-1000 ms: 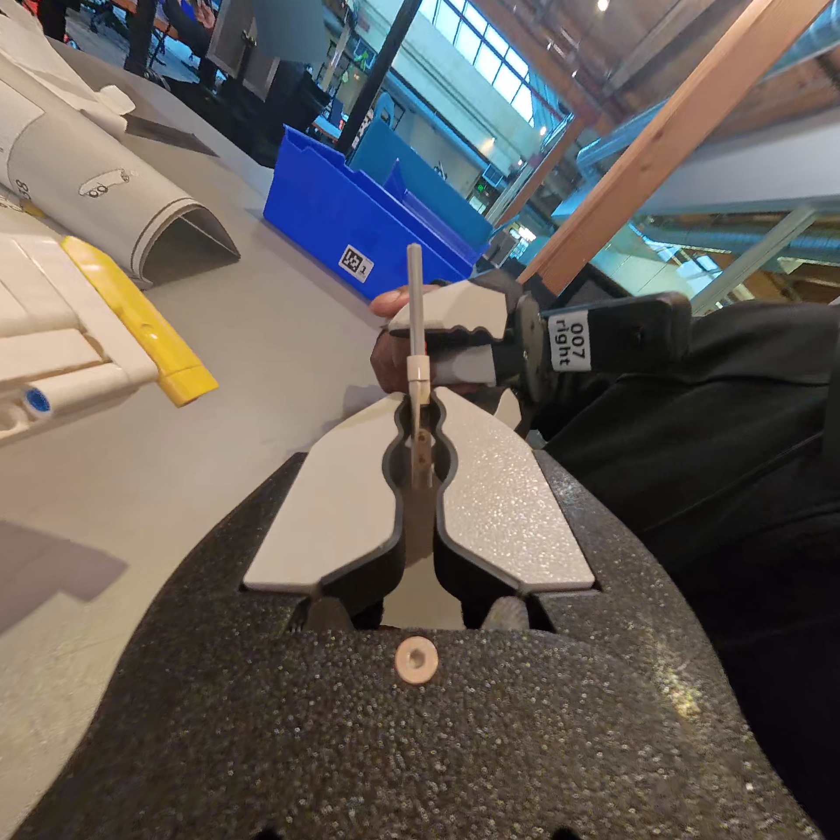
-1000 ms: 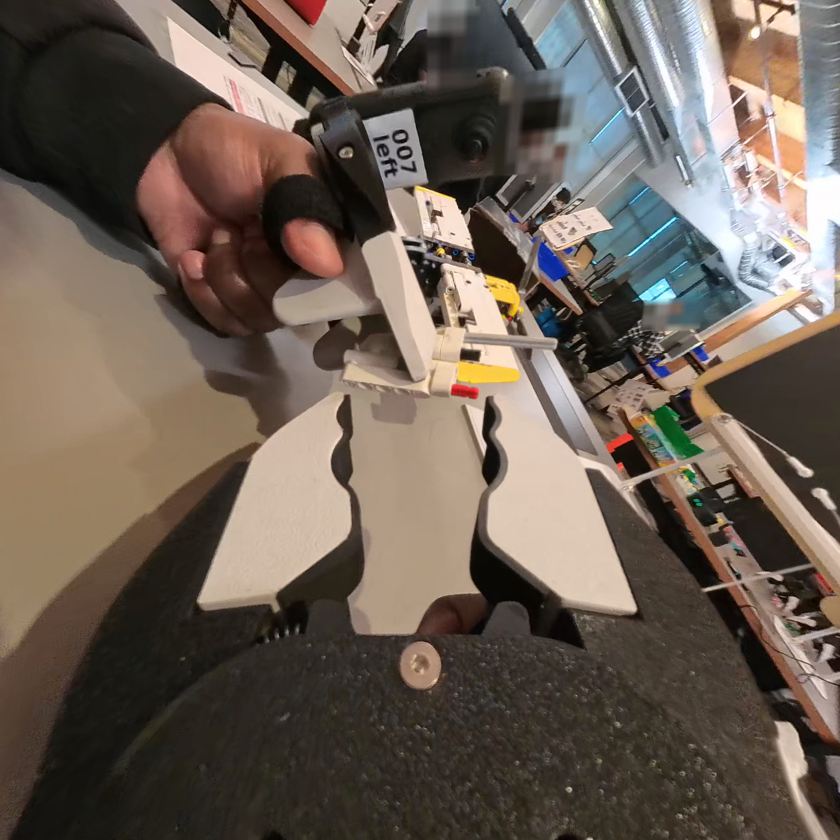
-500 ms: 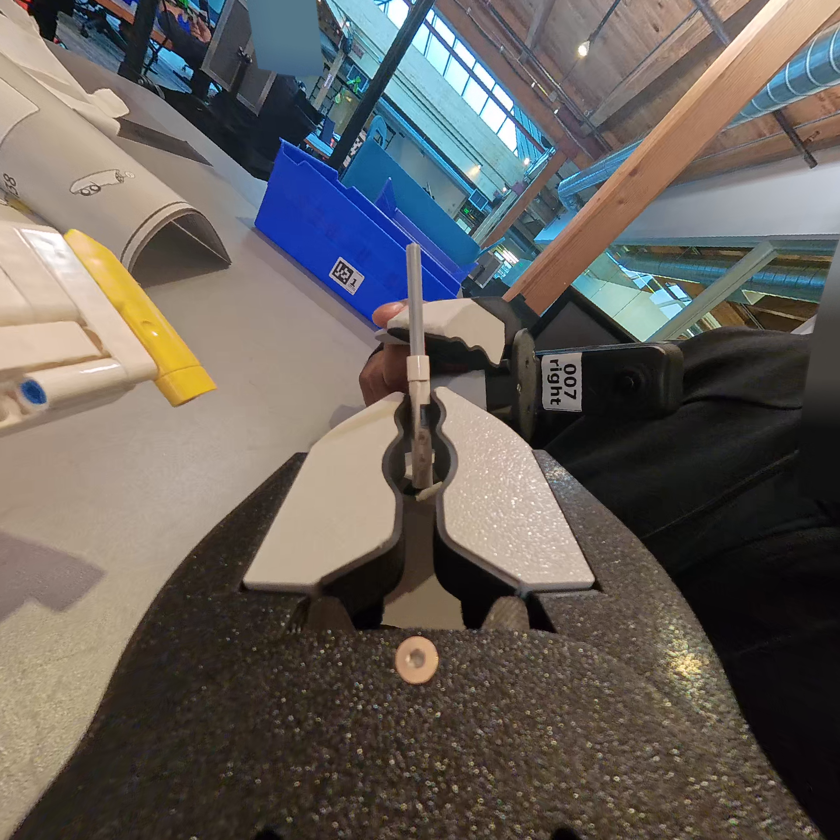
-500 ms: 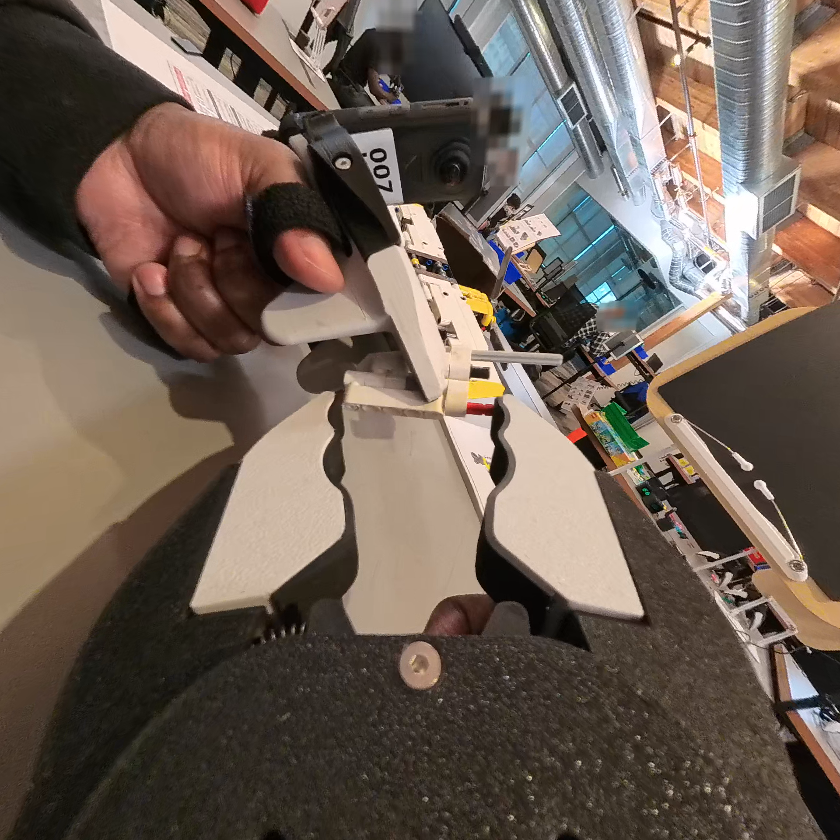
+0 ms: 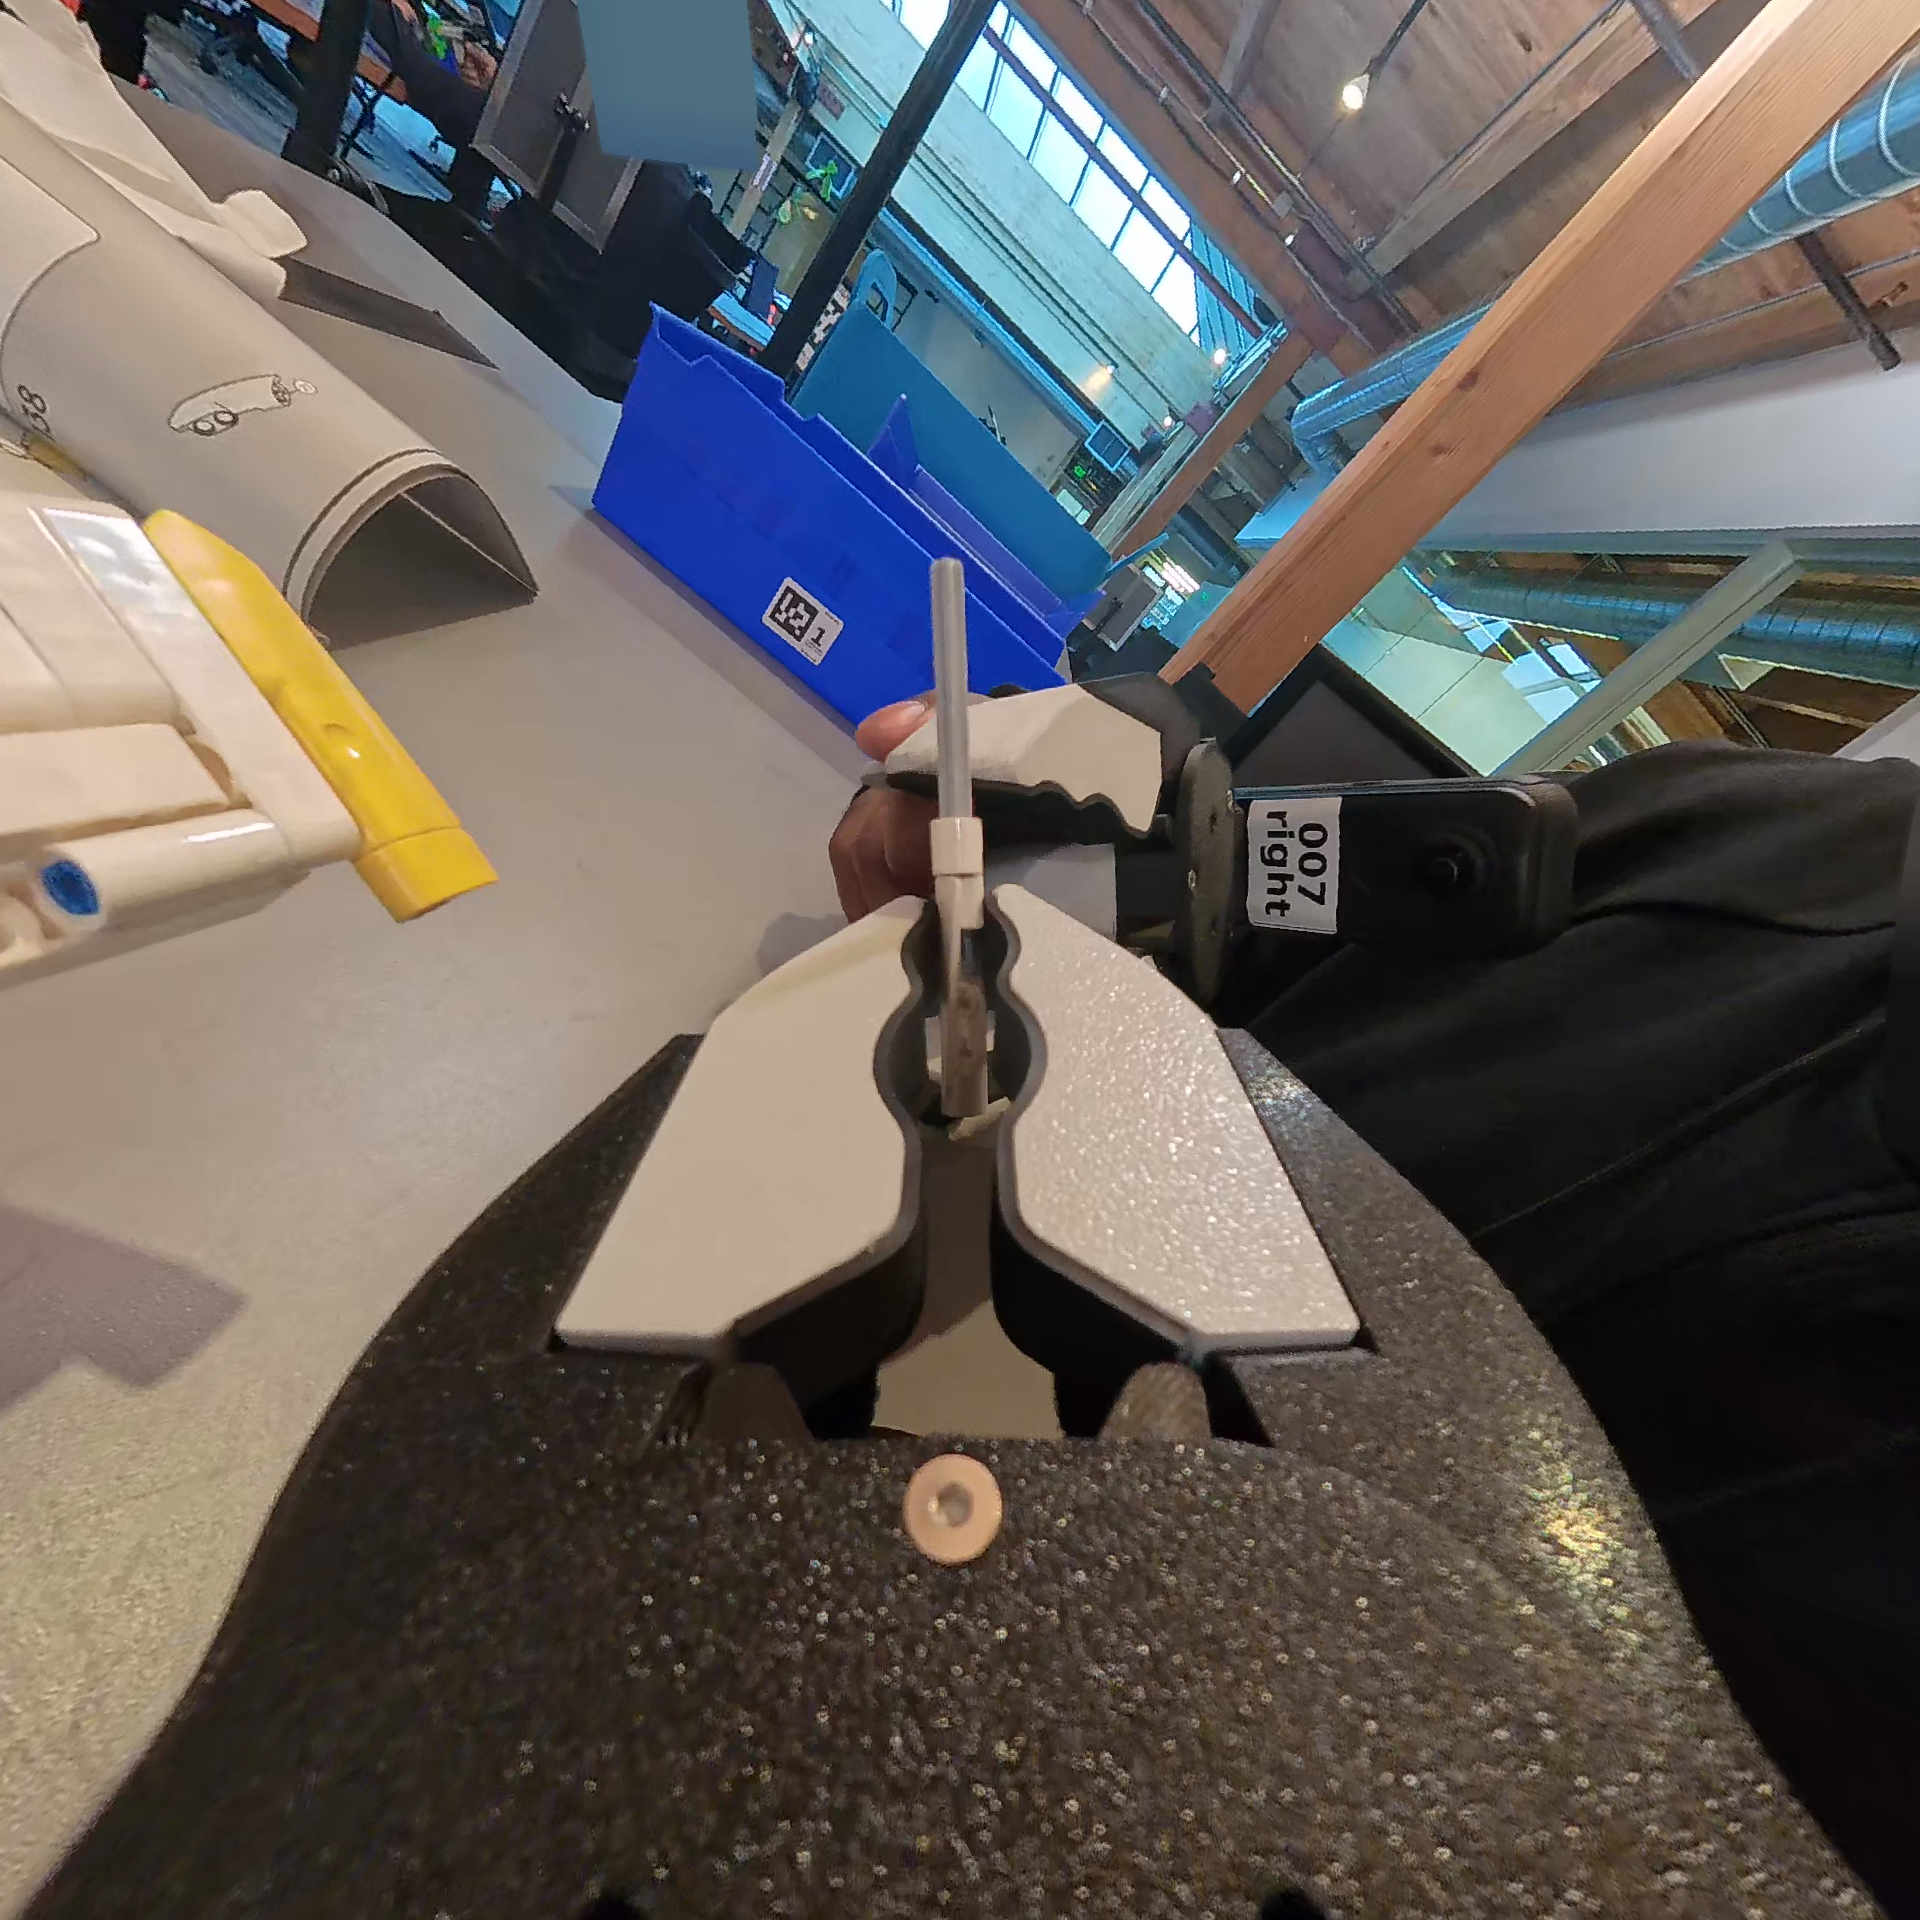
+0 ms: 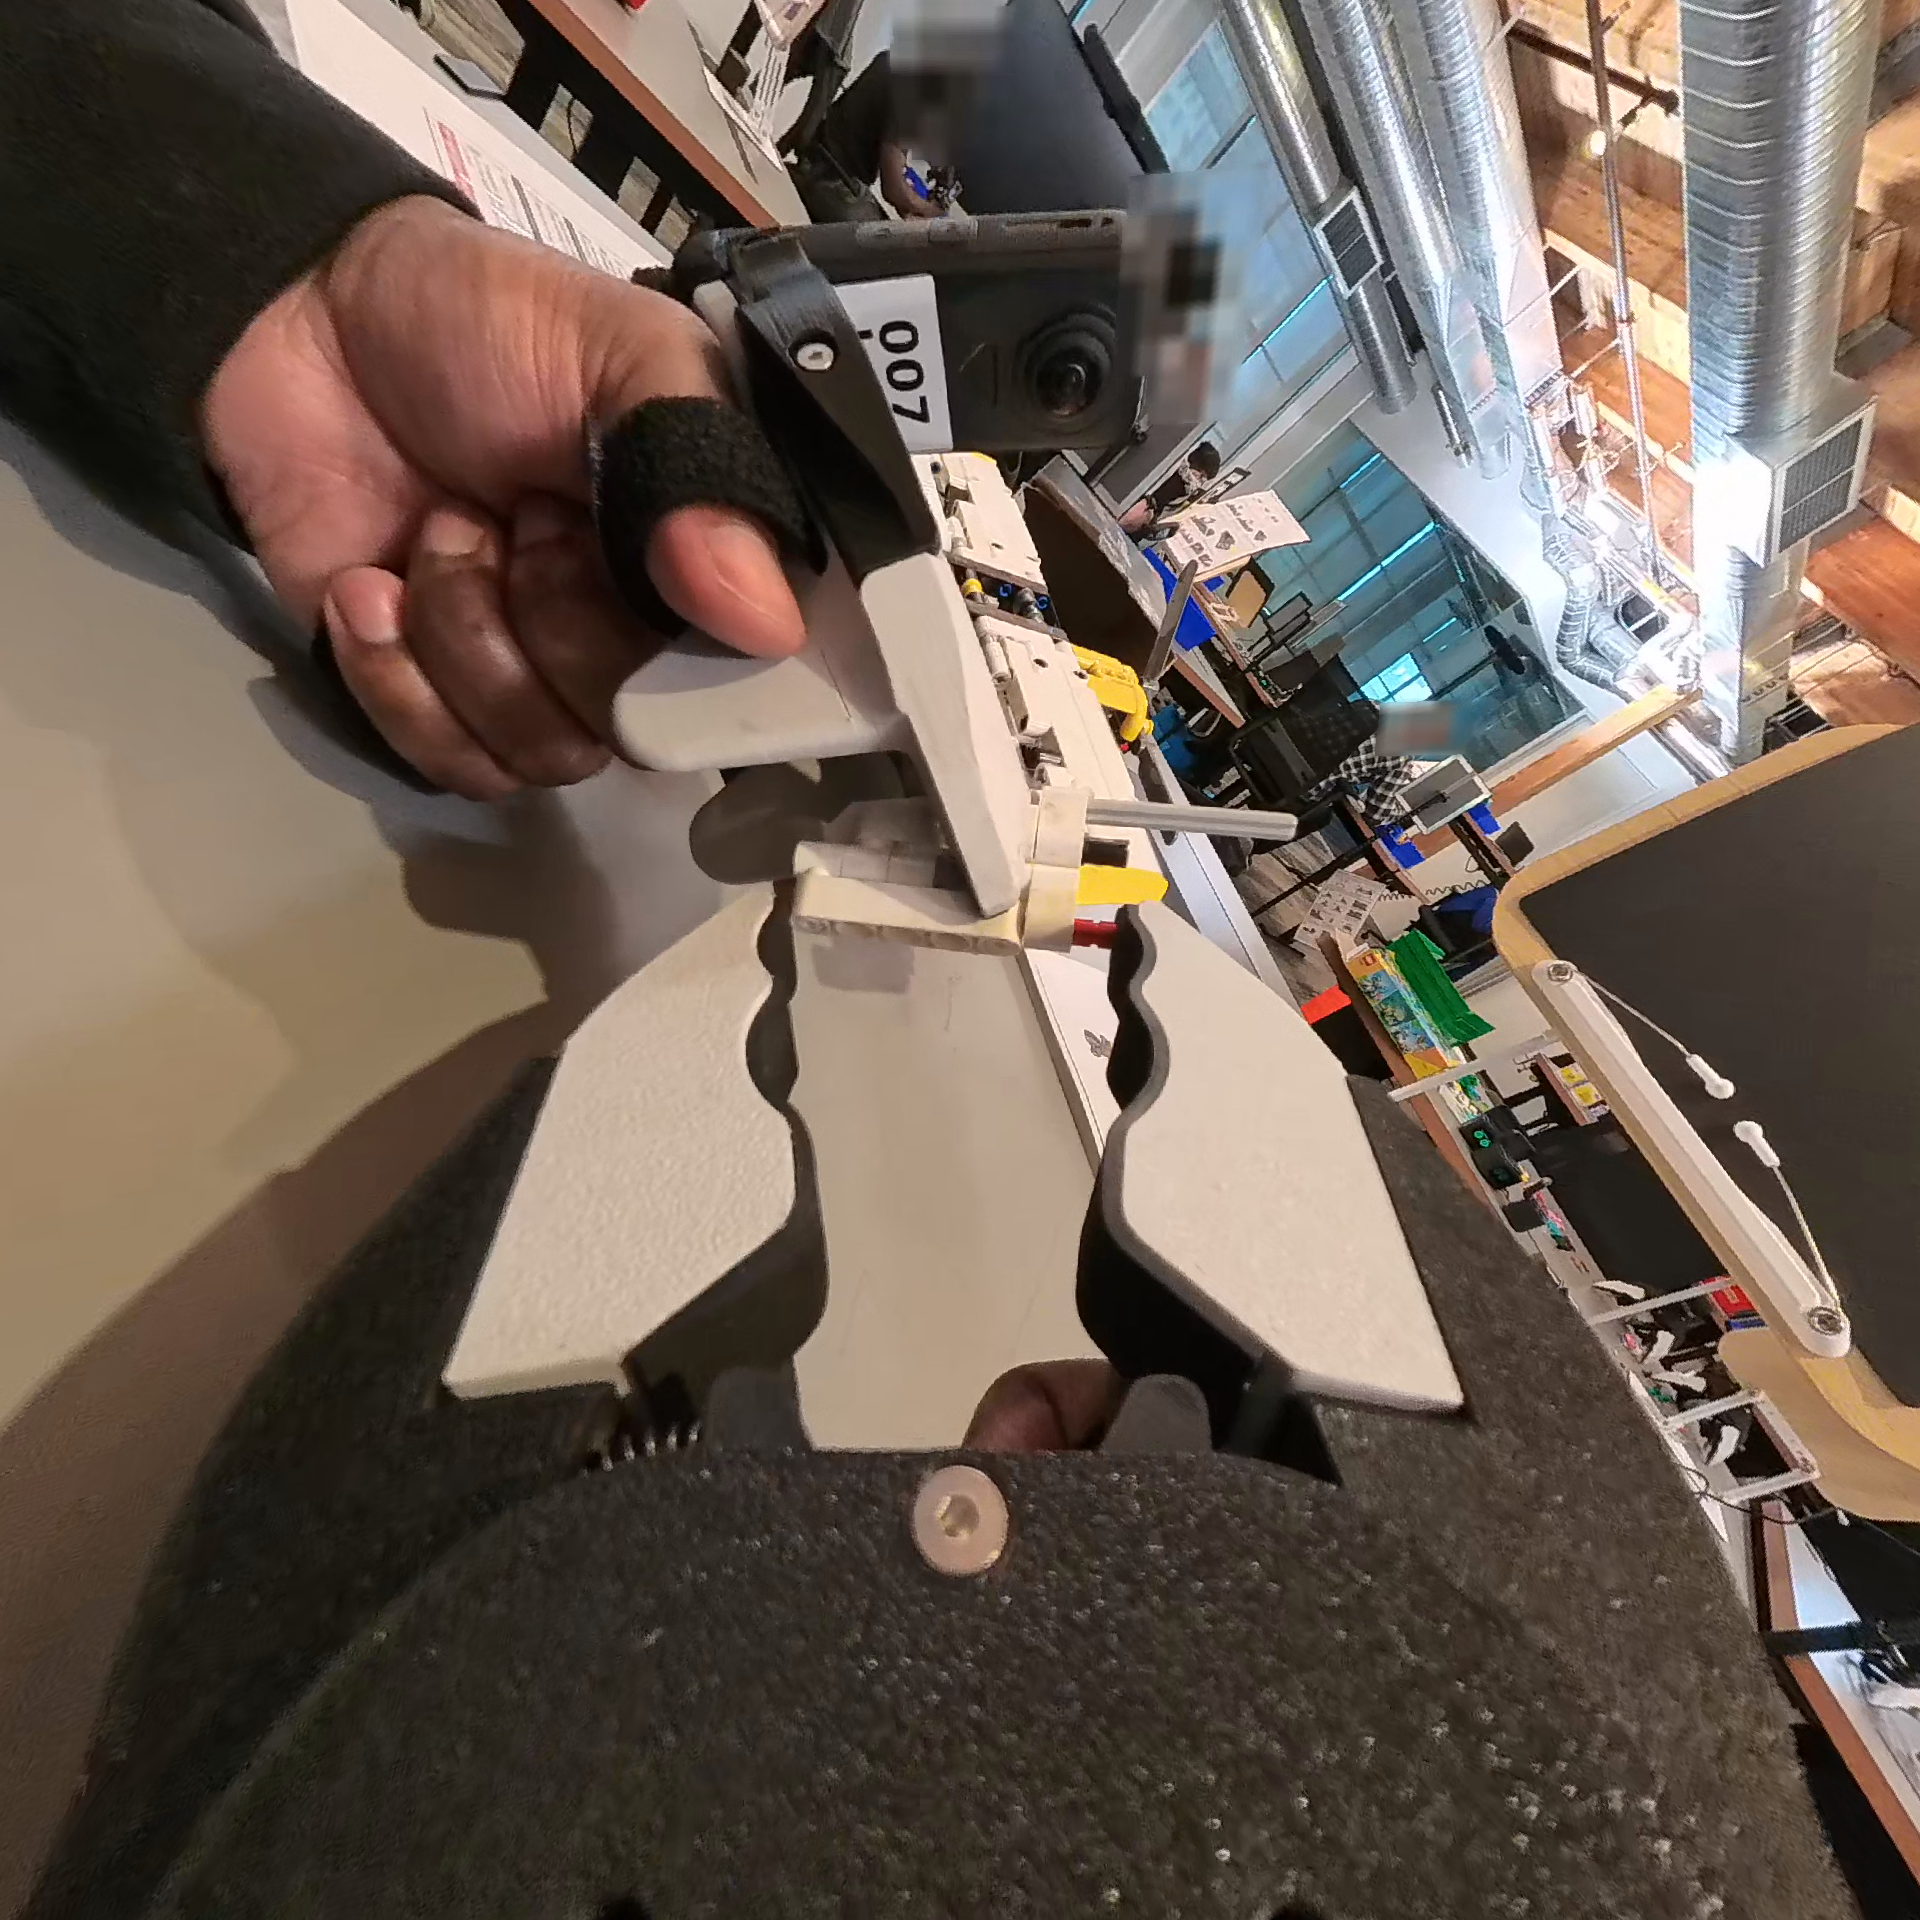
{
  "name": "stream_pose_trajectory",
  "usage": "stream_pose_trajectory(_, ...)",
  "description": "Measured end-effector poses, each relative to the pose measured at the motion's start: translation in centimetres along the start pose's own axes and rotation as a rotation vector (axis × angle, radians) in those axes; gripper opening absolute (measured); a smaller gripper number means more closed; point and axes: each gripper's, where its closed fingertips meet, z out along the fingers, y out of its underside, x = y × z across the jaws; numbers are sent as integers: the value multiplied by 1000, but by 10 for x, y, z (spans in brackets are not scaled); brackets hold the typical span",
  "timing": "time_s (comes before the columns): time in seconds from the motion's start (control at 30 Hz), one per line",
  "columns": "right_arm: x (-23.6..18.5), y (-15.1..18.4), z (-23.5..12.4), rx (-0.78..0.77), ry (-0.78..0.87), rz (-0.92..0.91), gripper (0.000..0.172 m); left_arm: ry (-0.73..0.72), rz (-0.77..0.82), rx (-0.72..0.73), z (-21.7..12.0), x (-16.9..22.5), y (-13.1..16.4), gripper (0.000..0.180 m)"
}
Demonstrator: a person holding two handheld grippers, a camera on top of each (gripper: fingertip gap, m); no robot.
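Left gripper (image 5: pixel 961 914): clenched on a small white piece (image 5: pixel 956 847), pads pressing it from both sides, with a grey axle (image 5: pixel 948 675) sticking straight out past the fingertips into the air above the table (image 5: pixel 582 935). Seen side-on from the right wrist view: same piece, made of a white beam (image 6: pixel 904 920) running back under the left fingers, white connectors at the front, a red pin (image 6: pixel 1096 928) poking out low down and the axle pointing away to the right. Just behind the connectors, a yellow part (image 6: pixel 1117 885); cannot tell whether joined to the held piece or belonging to the model farther back. Right gripper (image 6: pixel 951 925): released, fingers spread wide, tips level with the two ends of the beam, one beside its near end and the other beside the red pin, no pad pressing on anything. Held up close to the left gripper, nearly at a right angle to it, both off the table. Around the handles, a hand (image 6: pixel 468 499) in a dark sleeve on the left and another hand (image 5: pixel 873 852) partly hidden behind the right fingers. On the table to the left: a larger white model (image 5: pixel 104 727) with a yellow panel (image 5: pixel 312 717), well apart from both grippers. Beyond it, a curled booklet (image 5: pixel 208 416) and farther back a blue bin (image 5: pixel 790 520).
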Motion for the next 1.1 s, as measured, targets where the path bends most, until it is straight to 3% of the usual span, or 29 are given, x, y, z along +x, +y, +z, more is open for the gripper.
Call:
stream_pose_trajectory(0.4, 2, 6, -2, -18, -38, 20, 62, -37, 43, -2, 0, -3, -1, 7)
stream_pose_trajectory(0.6, -4, 32, -28, -61, -275, 143, 55, -96, 89, -4, -9, -12, -3, 7)
stream_pose_trajectory(0.83, -30, 66, -63, -213, -527, 237, 48, -163, 138, -159, -6, -18, 17, 7)
stream_pose_trajectory(1.1, -44, 81, -69, -288, -568, 217, 43, -182, 164, -195, -3, -19, 23, 7)
